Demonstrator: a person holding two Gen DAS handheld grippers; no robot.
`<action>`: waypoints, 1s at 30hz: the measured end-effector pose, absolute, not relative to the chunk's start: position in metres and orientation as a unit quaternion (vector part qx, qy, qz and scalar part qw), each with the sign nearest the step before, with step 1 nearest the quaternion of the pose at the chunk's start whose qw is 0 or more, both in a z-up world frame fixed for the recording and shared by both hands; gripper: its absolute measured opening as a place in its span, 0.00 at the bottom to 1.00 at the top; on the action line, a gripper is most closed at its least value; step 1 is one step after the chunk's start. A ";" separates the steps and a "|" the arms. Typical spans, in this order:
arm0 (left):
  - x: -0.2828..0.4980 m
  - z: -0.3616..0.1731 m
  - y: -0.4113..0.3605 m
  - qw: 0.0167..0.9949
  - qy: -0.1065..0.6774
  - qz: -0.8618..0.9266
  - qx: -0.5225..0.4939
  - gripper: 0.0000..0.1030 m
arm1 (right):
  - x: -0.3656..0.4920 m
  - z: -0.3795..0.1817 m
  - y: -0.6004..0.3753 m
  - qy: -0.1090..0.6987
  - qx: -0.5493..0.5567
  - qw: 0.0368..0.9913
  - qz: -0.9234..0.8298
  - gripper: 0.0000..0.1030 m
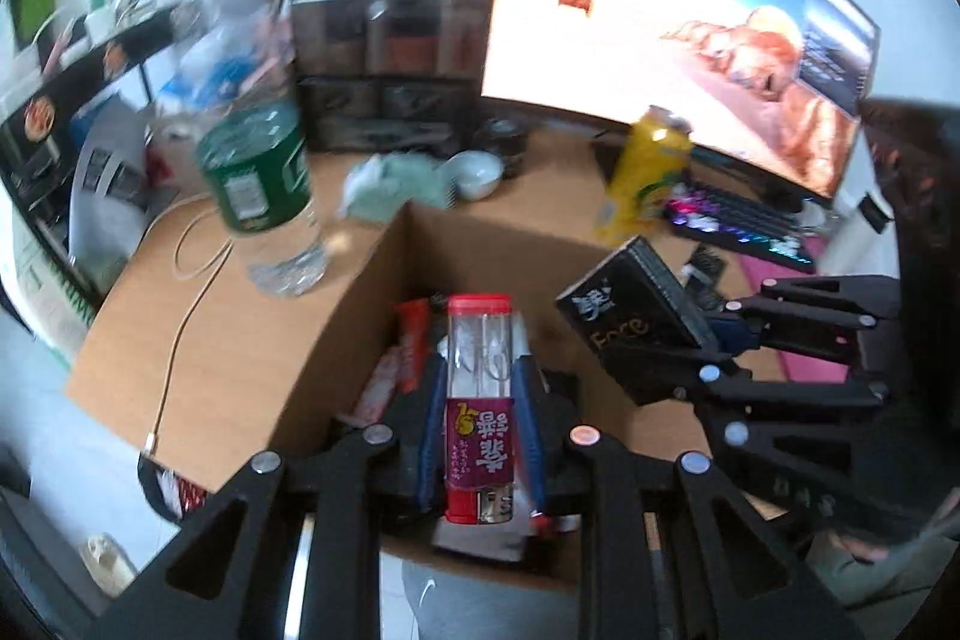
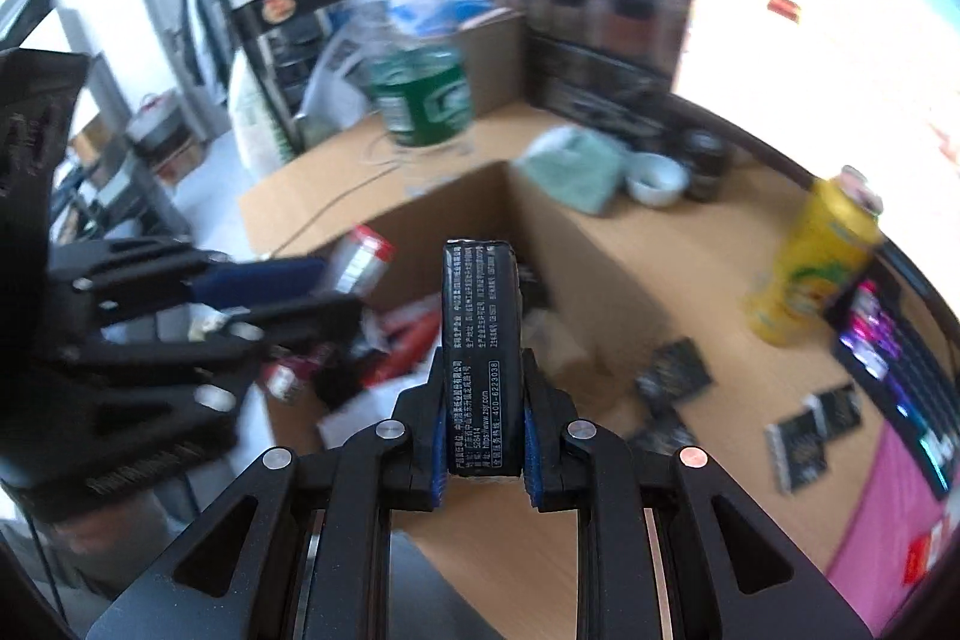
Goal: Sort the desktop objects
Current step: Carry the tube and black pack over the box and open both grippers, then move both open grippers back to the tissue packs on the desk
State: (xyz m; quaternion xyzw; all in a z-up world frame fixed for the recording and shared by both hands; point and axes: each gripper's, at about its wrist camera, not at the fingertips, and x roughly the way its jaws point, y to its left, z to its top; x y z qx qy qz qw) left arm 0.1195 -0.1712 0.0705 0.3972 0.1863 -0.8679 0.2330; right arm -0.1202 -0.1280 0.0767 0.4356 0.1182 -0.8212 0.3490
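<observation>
Black box (image 1: 630, 322) reads "Face".

Both tools are hanging over the open brown cardboard box (image 1: 384, 280), its top lying unblocked. A green-labelled clear plastic bottle (image 1: 264, 184) is crowding its left; a yellow drink can (image 1: 645, 172) is standing right. Bare wooden bench (image 2: 690, 292) is showing between.

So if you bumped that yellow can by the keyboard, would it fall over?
Probably, yes. The yellow can is tall and narrow and stands on a small base, so a nudge near its top would likely tip it. Being round, it could then roll across the desk. Its top looks opened, so if any drink is left it might spill toward the keyboard.
</observation>
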 end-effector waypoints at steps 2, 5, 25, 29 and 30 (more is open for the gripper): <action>0.121 0.063 -0.178 0.242 0.189 -0.862 0.405 0.24 | -0.119 0.069 -0.137 0.124 0.445 0.350 -0.815 0.19; 0.130 0.060 -0.181 0.245 0.192 -0.858 0.408 0.24 | -0.120 0.060 -0.144 0.129 0.460 0.346 -0.808 0.19; 0.086 0.085 -0.119 0.205 0.123 -0.885 0.399 0.50 | -0.133 0.077 -0.012 0.075 0.456 0.238 -0.854 0.22; 0.047 0.083 -0.086 0.157 0.109 -0.890 0.414 0.50 | -0.147 0.053 0.028 0.059 0.484 0.189 -0.853 0.23; 0.038 0.079 -0.079 0.146 0.105 -0.890 0.420 0.50 | -0.151 0.042 0.039 0.056 0.494 0.175 -0.850 0.23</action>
